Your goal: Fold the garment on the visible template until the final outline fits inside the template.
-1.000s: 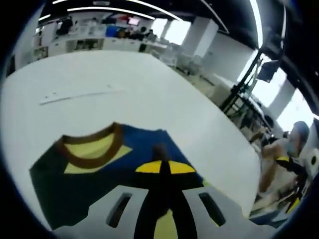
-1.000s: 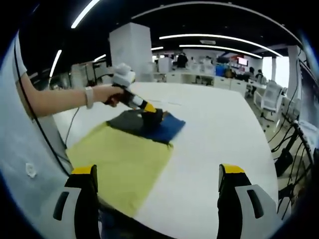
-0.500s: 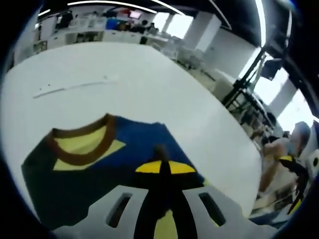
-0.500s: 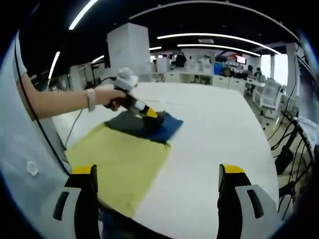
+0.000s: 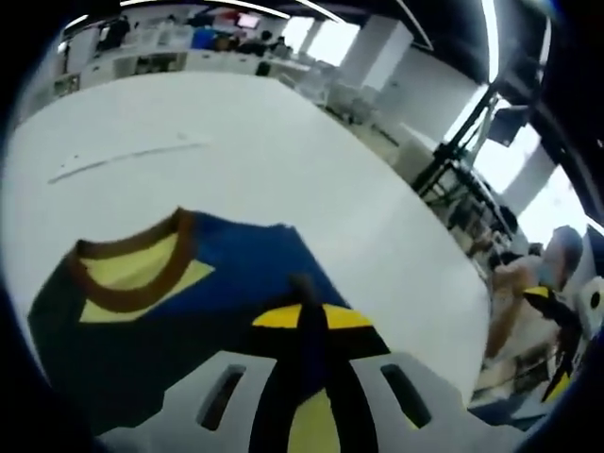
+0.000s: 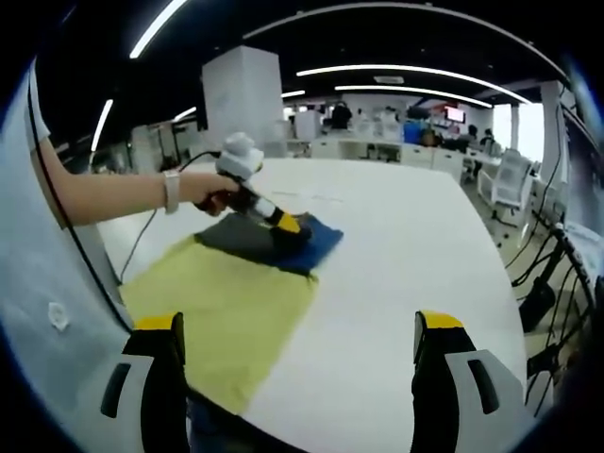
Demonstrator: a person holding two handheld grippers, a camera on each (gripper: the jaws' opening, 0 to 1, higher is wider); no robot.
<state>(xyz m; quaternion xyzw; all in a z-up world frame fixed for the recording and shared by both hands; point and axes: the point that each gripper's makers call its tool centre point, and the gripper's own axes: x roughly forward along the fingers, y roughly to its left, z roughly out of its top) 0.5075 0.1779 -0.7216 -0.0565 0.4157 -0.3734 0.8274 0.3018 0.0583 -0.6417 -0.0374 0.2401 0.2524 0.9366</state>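
A navy garment [image 5: 189, 311] with a brown collar [image 5: 132, 283] lies on the white table [image 5: 245, 179]. Yellow shows through its neck opening. My left gripper [image 5: 302, 316] is shut, its yellow-tipped jaws pinching a fold of the navy cloth near the garment's right edge. In the right gripper view the navy garment [image 6: 250, 241] sits folded at the far end of a flat yellow sheet [image 6: 222, 316]. I cannot tell if that sheet is part of the garment. The left gripper [image 6: 288, 225] presses on the garment there. My right gripper [image 6: 296, 326] hovers open over the table's near side, holding nothing.
A person's bare arm [image 6: 113, 193] reaches in from the left with the left gripper. A thin pale strip [image 5: 123, 160] lies on the table beyond the garment. White tabletop [image 6: 415, 255] stretches to the right. Desks, chairs and stands surround the table, and a person [image 5: 543, 283] sits at the right.
In the right gripper view the left gripper, still shut on the navy cloth, has dipped lower and slid slightly nearer. The right gripper has stayed open and still.
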